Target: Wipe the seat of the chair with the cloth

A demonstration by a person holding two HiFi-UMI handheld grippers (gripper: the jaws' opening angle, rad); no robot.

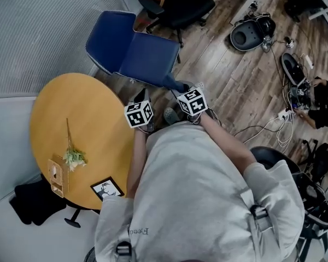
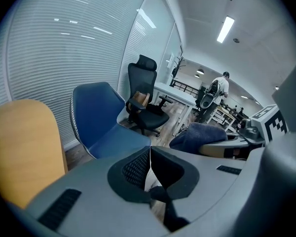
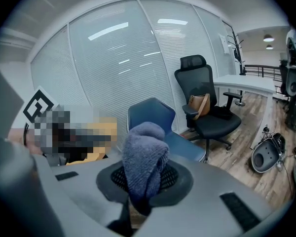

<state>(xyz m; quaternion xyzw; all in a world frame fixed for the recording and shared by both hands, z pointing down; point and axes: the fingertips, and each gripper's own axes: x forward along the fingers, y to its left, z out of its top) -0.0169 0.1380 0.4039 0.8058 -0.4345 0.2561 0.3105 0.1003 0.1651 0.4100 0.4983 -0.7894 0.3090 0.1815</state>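
I'm pinching the cloth (image 3: pixel 145 149) in my right gripper (image 3: pixel 140 181), with the jaws clamped on it and the bunched end poking past the tips. My left gripper (image 2: pixel 149 161) is sitting squeezed closed on nothing. The blue chair (image 1: pixel 147 56) is sitting at 12 o'clock from both grippers, and the cloth is hanging near the seat's front edge. The round table (image 1: pixel 71 119) is at 9 o'clock.

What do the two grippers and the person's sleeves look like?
The left gripper and right gripper have grey bodies with black mesh-textured pads. Each carries a white cube printed with black square markers. The person wears a light grey short-sleeved shirt.
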